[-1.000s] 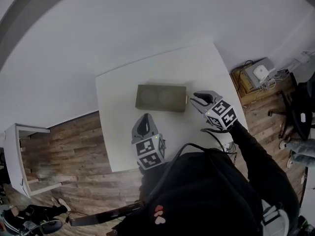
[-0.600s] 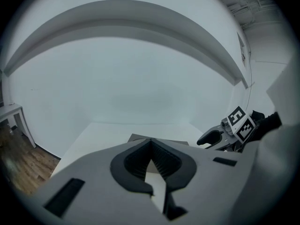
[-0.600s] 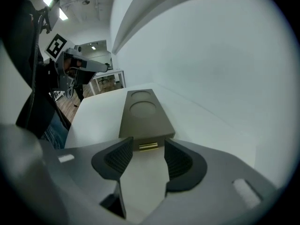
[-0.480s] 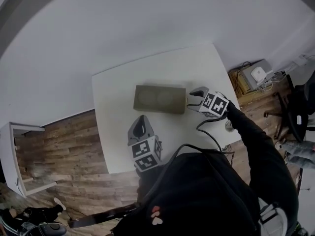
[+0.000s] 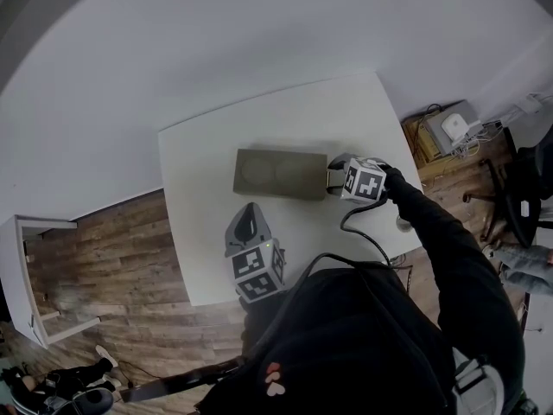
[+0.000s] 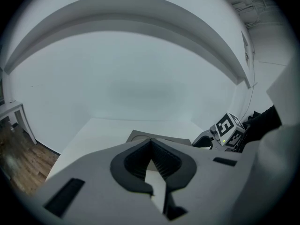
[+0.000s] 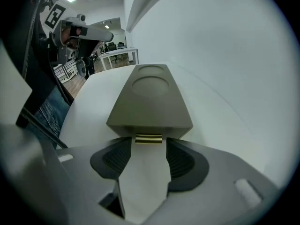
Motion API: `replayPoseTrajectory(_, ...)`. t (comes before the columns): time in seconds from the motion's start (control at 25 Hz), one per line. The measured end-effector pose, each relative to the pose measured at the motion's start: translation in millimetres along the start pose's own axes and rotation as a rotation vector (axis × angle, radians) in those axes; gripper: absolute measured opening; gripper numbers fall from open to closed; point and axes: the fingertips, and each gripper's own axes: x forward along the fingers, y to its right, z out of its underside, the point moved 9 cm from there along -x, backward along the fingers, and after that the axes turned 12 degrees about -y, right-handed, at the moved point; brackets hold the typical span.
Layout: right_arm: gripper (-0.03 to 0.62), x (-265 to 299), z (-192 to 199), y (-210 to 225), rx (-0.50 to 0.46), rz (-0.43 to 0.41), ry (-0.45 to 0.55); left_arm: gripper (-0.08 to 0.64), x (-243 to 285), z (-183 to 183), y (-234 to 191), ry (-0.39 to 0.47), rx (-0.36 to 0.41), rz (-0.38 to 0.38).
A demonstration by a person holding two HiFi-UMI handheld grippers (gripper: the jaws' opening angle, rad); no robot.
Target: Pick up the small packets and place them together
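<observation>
An olive-grey box [image 5: 278, 173] with two round hollows in its top lies on the white table [image 5: 207, 223]. A small stack of striped packets [image 7: 148, 139] sits against the box's right end. My right gripper [image 7: 149, 147] is open at that end, its pads on either side of the packets and not touching them. In the head view the right gripper [image 5: 336, 172] reaches the box from the right. My left gripper [image 5: 248, 220] hovers near the table's front edge, shut on nothing; in its own view the left gripper [image 6: 151, 145] faces the box [image 6: 140, 136].
The table's front edge [image 5: 259, 292] runs just before my body. The wooden floor [image 5: 112, 258] lies to the left with a white shelf unit [image 5: 22, 275] on it. Right of the table stand a crate of cables [image 5: 449, 137] and a chair [image 5: 527, 197].
My right gripper has moved left, up to the box's right end, around the packets. The left gripper has stayed where it was.
</observation>
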Motion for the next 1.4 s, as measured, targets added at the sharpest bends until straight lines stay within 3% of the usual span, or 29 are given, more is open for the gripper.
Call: replayPoseTrajectory(1.4, 0.166, 0, 3, -4, -0.027, 0.056, -0.008, -0.002, 10, -5, -10, -0.005, 0.023, -0.009)
